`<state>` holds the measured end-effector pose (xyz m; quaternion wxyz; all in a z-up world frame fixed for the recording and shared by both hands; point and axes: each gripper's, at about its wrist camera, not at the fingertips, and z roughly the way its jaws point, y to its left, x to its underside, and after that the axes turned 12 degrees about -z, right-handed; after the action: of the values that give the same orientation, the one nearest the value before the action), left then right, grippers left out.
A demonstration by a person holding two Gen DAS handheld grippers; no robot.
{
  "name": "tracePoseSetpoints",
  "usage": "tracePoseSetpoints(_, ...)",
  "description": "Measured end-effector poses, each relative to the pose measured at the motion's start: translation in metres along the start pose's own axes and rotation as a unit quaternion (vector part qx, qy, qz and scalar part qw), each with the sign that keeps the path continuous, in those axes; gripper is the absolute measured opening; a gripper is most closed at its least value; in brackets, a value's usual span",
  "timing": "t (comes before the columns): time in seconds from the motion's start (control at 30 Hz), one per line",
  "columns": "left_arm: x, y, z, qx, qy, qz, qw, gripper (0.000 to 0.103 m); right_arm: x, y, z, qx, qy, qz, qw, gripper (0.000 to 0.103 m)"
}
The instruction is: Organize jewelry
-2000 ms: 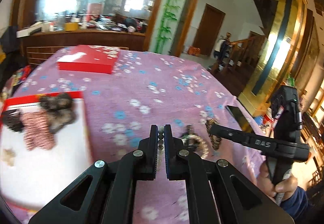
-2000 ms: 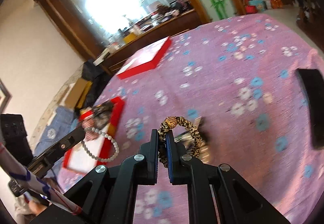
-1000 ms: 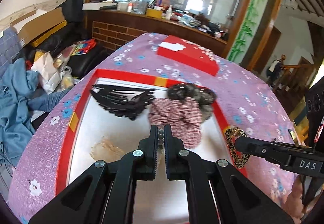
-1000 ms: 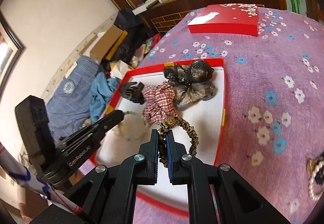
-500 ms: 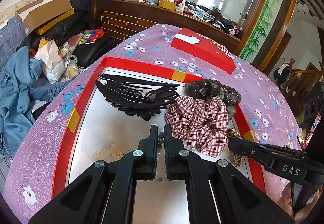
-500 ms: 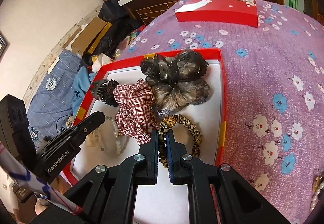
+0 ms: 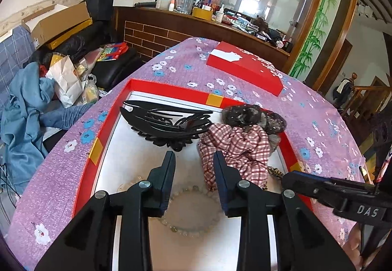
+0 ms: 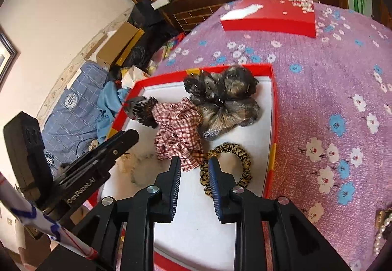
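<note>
Both grippers releasing jewelry into the red-rimmed tray.

The left gripper (image 7: 193, 156) hangs above the white floor of the tray (image 7: 171, 88); its jaws are opening, nothing is pressed between the pads, and the pale bead bracelet (image 7: 188, 212) lies flat on the tray floor directly below them. The right gripper (image 8: 194, 163) is likewise over the tray, jaws opening, pads clear of the leopard-print hair tie (image 8: 227, 168), which rests on the tray floor with one edge passing beneath the right-hand finger. Further into the tray lie a plaid scrunchie (image 8: 178, 131), a dark shimmering scrunchie (image 8: 225, 99) touching it, and a black hair claw (image 7: 166, 124). A red box (image 7: 245, 70) sits well apart on the floral purple tablecloth (image 7: 306, 109).
</note>
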<state>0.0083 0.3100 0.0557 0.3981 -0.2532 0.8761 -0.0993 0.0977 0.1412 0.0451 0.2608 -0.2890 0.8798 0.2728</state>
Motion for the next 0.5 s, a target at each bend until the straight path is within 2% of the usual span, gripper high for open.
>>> tracePoseSetpoints(0.17, 0.001, -0.014, -0.017, 0.007, -0.01, 0.012, 0.9999, 0.031, 0.008, -0.006, -0.024, -0.007, -0.009, 0.008, 1.0, 0.026)
tracePoseSetpoints(0.33, 0.007, -0.039, -0.031, 0.016, -0.014, 0.034, 0.9992, 0.031, 0.022, -0.02, -0.049, 0.006, -0.011, 0.011, 1.0, 0.026)
tracePoseSetpoints(0.5, 0.018, -0.072, -0.036, 0.026, -0.009, 0.063, 0.9976, 0.031, 0.041, -0.05, -0.084, 0.031, -0.021, 0.019, 0.999, 0.026)
